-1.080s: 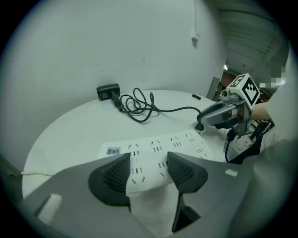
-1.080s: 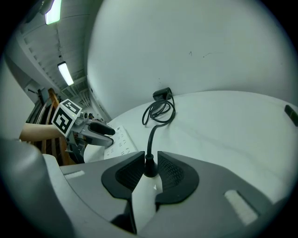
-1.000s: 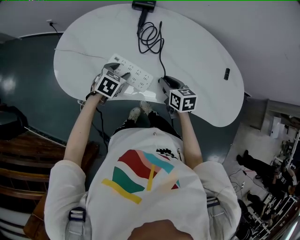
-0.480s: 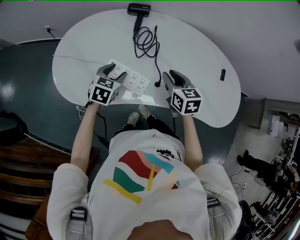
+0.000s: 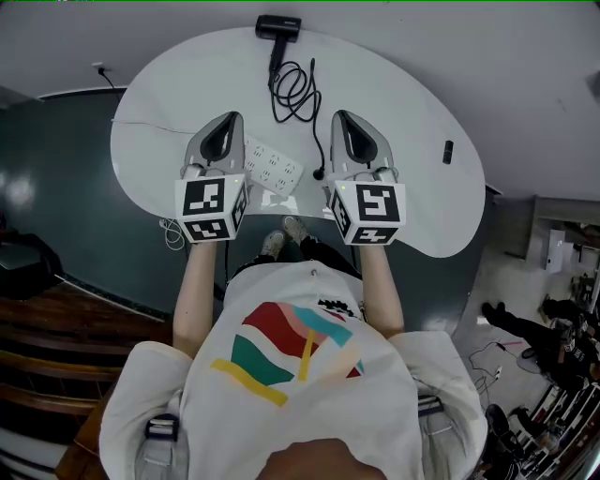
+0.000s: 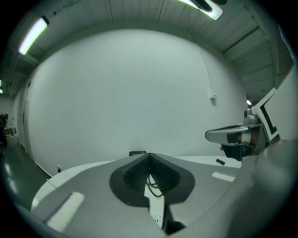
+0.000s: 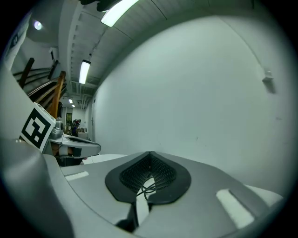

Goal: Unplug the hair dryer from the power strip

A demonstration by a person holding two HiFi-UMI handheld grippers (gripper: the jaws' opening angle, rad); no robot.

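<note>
Now: hair dryer (image 5: pixel 278 25), light, rigid, on counter (image 5: pixel 403 122) far ahead of both.
Left hand-held gripper (image 5: pixel 228 120), right hand-held gripper (image 5: pixel 345 117): jaws just closed, empty. Plug (image 5: pixel 320 172) between them, seemingly out of power strip (image 5: pixel 272 167); grasp plug, not limp cord (image 5: pixel 298 84).

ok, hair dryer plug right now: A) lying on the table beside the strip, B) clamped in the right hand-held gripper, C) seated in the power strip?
A: the plug lies loose on the table beside the end of the power strip, in no socket.
</note>
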